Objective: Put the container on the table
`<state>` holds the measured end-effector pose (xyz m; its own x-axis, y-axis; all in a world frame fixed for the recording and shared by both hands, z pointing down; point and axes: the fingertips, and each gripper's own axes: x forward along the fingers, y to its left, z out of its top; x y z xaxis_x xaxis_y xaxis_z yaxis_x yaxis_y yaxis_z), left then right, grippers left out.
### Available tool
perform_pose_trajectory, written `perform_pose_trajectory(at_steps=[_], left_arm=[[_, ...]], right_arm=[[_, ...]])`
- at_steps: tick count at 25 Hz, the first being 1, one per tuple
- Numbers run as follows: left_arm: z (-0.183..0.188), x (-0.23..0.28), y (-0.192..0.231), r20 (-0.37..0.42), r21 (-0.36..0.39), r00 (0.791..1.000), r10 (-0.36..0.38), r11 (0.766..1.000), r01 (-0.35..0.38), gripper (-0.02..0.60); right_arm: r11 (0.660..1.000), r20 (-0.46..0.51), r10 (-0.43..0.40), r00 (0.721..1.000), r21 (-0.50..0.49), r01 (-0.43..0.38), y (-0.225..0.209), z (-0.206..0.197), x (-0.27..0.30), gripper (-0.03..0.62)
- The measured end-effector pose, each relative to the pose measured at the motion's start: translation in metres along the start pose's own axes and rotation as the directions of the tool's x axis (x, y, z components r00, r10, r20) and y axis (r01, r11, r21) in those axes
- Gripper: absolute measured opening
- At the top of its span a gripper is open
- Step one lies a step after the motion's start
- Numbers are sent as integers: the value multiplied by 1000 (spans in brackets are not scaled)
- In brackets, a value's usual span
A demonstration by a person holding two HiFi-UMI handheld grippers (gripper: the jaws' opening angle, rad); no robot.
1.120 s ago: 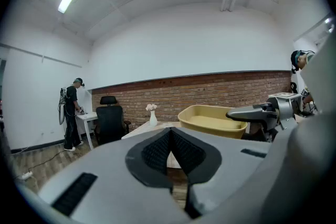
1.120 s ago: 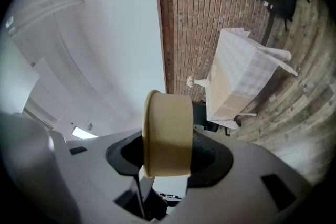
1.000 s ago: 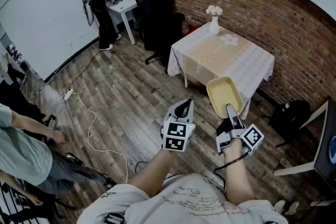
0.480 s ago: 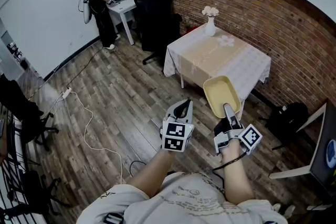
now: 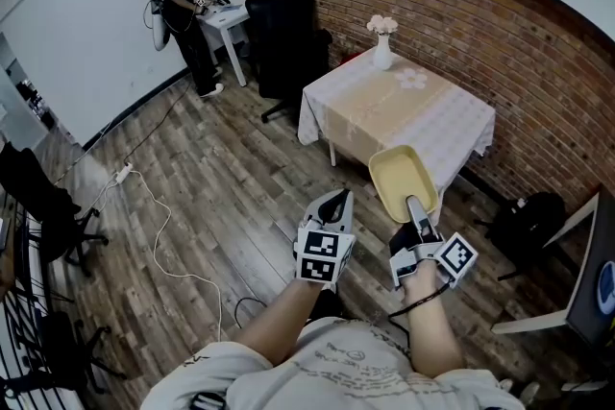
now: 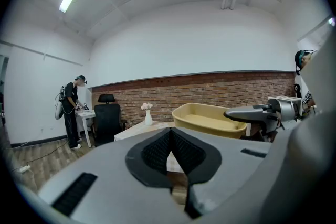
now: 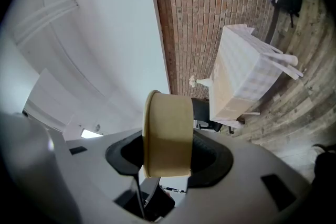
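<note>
The right gripper [image 5: 413, 206] clamped one wall of a pale yellow container [image 5: 404, 178], holding it aloft above the wood floor [image 5: 221, 178], just short of the cloth-covered table [image 5: 452, 120]. The left gripper [image 5: 333, 199], jaws pressed together and empty, hovered alongside. A white vase [image 5: 382, 53] stood near the table's far edge.

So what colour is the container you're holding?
The container is pale yellow, clearest in the head view.
</note>
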<state>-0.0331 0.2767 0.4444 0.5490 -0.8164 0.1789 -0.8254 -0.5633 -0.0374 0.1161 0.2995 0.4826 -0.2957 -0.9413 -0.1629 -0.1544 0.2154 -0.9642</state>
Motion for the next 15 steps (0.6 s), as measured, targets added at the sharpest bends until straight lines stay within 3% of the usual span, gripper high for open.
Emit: perform_pose_trajectory(at_steps=[15], left_arm=[[1, 76, 37, 4, -19, 1000, 16, 1000, -16, 5]], right_arm=[[1000, -63, -18, 998, -19, 16, -29, 22, 74, 202]])
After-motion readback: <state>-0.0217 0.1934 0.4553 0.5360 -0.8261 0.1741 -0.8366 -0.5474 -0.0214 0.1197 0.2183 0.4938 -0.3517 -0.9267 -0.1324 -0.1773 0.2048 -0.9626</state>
